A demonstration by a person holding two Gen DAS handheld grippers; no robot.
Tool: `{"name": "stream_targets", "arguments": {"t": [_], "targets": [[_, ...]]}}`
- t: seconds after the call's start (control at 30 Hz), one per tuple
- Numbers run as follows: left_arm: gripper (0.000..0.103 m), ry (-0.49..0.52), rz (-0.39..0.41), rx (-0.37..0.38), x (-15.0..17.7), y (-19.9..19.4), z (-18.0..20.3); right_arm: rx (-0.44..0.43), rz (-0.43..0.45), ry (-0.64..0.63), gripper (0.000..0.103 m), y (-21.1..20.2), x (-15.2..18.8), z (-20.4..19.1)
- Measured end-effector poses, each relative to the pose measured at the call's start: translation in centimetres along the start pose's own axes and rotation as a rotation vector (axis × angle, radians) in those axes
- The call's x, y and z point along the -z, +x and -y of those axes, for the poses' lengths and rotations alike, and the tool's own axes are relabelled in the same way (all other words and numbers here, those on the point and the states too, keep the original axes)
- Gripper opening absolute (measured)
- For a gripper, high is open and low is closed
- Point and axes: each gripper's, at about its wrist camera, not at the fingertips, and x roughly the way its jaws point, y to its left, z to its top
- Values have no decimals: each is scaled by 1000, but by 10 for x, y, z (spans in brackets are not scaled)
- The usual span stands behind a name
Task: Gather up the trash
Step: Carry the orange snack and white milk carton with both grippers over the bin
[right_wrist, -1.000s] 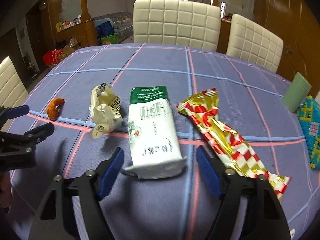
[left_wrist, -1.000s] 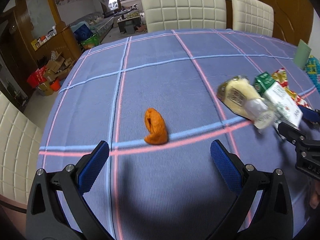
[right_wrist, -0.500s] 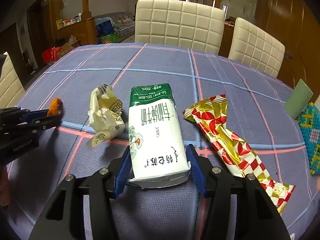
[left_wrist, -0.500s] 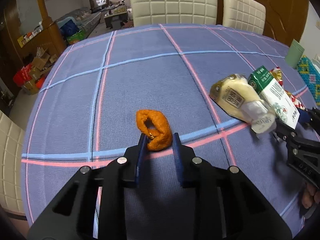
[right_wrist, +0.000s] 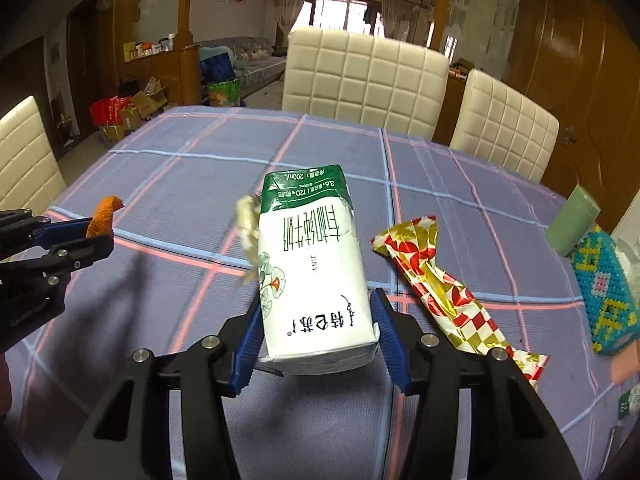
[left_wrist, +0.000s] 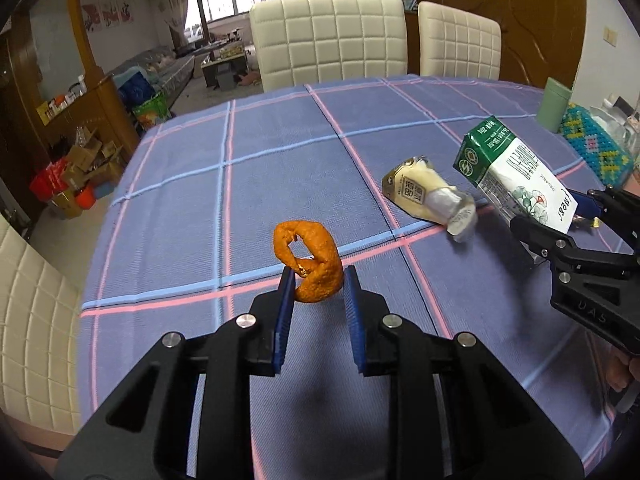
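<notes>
My left gripper [left_wrist: 318, 280] is shut on a curled orange peel [left_wrist: 310, 262], which hangs lifted above the blue checked tablecloth [left_wrist: 280, 160]. In the right wrist view my right gripper [right_wrist: 316, 312] is shut on the lower end of a white and green milk carton [right_wrist: 312, 264], raised off the table and tilted. The carton [left_wrist: 516, 176] and the right gripper [left_wrist: 560, 224] also show at the right of the left wrist view. A crumpled yellowish wrapper [left_wrist: 428, 196] lies on the cloth between the two grippers. A red and gold snack wrapper [right_wrist: 440, 280] lies right of the carton.
A pale green cup [right_wrist: 572, 220] and a beaded turquoise box [right_wrist: 604, 292] stand at the table's right edge. Cream padded chairs [right_wrist: 360, 76] stand at the far side, another chair [right_wrist: 24, 152] at the left. Boxes and clutter [left_wrist: 72, 176] lie on the floor beyond the table's left edge.
Both grippers went from open to shut, the left on the orange peel and the right on the milk carton, and then both lifted their items off the tablecloth.
</notes>
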Motion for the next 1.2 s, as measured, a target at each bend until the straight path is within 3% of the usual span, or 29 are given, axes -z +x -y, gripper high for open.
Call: {"name": "stream_targets", "arguments": {"t": [0.43, 1.1, 1.2], "targets": [[26, -38, 60, -55, 39, -67, -38, -81, 52, -157, 51, -42, -11, -84], [26, -212, 26, -221, 124, -106, -178, -279, 74, -424, 51, -41, -33, -262], [22, -249, 15, -241, 135, -106, -198, -307, 68, -464, 51, -35, -32, -288]]}}
